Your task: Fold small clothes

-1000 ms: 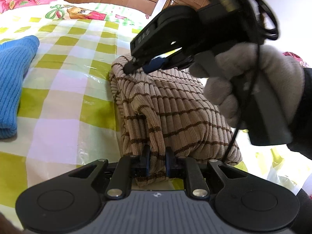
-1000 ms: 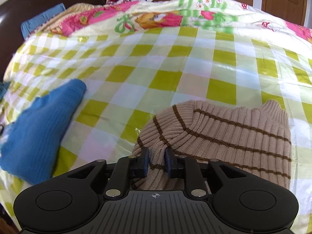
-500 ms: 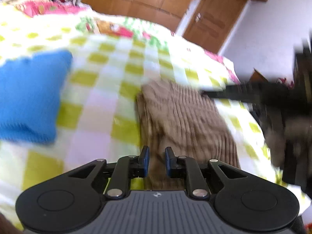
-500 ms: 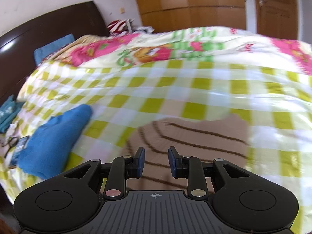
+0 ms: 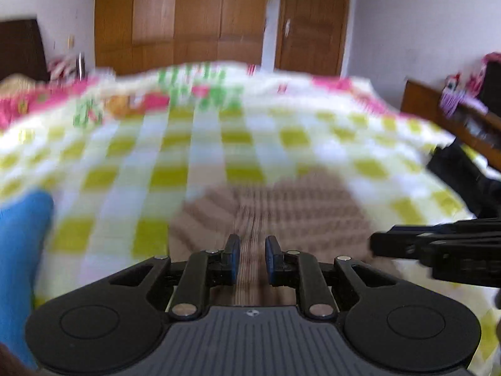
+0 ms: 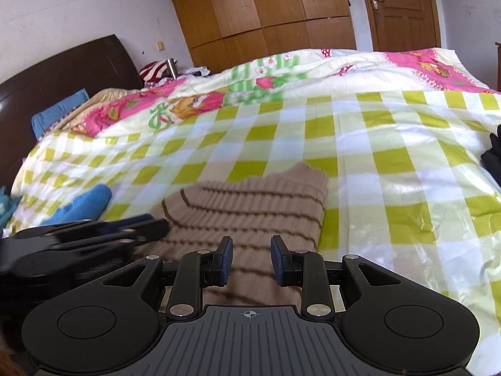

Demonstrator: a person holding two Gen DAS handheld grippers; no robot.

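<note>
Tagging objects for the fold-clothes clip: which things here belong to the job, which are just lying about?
Job:
striped brown sweater
blue knit garment
left gripper, jaws apart, empty
right gripper, jaws apart, empty

Lying about:
checked bedcover
blue pillow
metal cup
dark item at the bed's edge

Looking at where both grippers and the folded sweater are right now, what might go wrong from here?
1. The left gripper and right gripper sit close side by side above the striped sweater, both open and holding nothing; they might knock together.
2. Either could catch the knit and undo the fold.
3. The blue garment lies just beside the sweater, so a sideways sweep might drag it along.
</note>
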